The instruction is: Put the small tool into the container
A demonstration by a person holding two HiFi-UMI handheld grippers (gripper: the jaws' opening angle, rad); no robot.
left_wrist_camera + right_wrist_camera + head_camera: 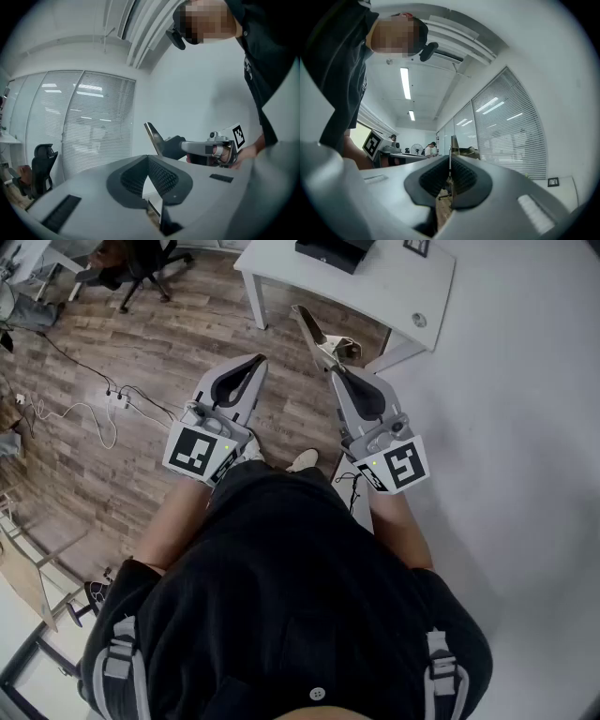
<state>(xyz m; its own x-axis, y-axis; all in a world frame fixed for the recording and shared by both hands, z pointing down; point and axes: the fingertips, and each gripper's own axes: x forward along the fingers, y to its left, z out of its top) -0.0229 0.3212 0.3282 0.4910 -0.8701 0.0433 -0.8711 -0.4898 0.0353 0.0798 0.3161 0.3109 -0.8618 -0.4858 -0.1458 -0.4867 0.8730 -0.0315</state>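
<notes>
My right gripper [336, 371] is shut on the small tool [313, 330], a flat tan blade that sticks out past the jaws over the wooden floor. In the right gripper view the thin blade [450, 149] stands upright between the black pads [465, 177]. My left gripper [255, 362] is held beside it, shut with nothing between its fingers. In the left gripper view its pads meet at the tip [148, 157], and the right gripper [174, 146] with the small tool [153, 137] shows beyond them. No container is in view.
A white table [380, 292] stands just ahead with a black box [333, 251] on it. An office chair [141, 268] is at the far left, a power strip with cables [117, 401] lies on the floor, and a white wall [525, 427] runs along the right.
</notes>
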